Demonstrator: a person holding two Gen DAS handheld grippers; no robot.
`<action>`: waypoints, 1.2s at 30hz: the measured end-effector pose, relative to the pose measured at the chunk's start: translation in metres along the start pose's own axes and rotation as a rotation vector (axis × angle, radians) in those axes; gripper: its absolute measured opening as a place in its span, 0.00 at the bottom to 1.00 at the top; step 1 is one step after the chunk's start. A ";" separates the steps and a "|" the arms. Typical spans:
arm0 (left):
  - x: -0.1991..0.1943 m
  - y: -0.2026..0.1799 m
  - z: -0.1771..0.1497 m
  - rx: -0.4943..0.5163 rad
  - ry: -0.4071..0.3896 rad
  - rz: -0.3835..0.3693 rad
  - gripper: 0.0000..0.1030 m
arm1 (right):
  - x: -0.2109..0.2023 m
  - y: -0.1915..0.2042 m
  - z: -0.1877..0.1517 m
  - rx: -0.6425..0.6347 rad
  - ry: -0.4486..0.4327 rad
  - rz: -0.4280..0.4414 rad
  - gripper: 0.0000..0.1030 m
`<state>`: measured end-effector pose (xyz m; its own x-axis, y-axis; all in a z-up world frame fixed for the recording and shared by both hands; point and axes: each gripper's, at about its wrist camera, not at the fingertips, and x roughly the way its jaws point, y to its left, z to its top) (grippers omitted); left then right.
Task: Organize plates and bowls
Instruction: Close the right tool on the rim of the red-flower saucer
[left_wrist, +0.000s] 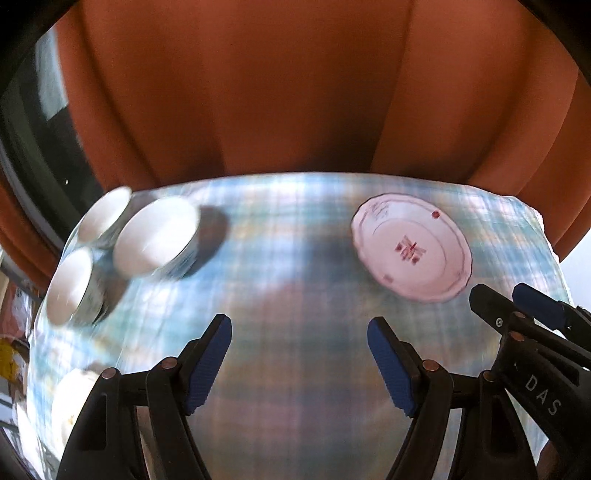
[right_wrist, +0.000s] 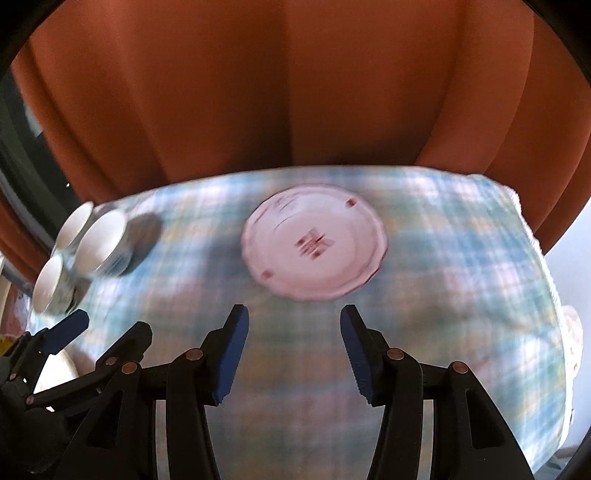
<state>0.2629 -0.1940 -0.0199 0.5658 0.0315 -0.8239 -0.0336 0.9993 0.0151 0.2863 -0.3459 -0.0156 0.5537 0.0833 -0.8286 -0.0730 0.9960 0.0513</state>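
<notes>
Each gripper, left gripper (left_wrist: 299, 363) and right gripper (right_wrist: 294, 354), has black plastic linkage arms, copper-coloured pivot pins and ribbed blue pads (left_wrist: 208, 363). White lettering "DAS" appears lower right in the left wrist view, with one silver screw.

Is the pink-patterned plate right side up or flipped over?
Right side up, flat on the checked cloth. The plate shows its dished top face, with the red motif at its centre and the raised scalloped rim around it.

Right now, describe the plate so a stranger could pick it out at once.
On the blue plaid tablecloth before the orange curtain, look opposite the cluster of white bowls. The plate lies alone there: flat, scalloped, with red markings, unlike the deep plain-white bowls.
</notes>
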 end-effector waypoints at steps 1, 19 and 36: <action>0.008 -0.009 0.009 0.006 0.004 0.000 0.76 | 0.004 -0.006 0.005 0.006 -0.003 -0.003 0.54; 0.133 -0.072 0.069 0.035 0.072 0.030 0.73 | 0.128 -0.081 0.065 0.128 0.066 -0.013 0.54; 0.161 -0.082 0.067 0.090 0.139 -0.065 0.56 | 0.164 -0.090 0.067 0.156 0.116 -0.010 0.46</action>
<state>0.4118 -0.2699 -0.1156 0.4453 -0.0304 -0.8949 0.0765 0.9971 0.0042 0.4394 -0.4201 -0.1184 0.4535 0.0783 -0.8878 0.0665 0.9904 0.1213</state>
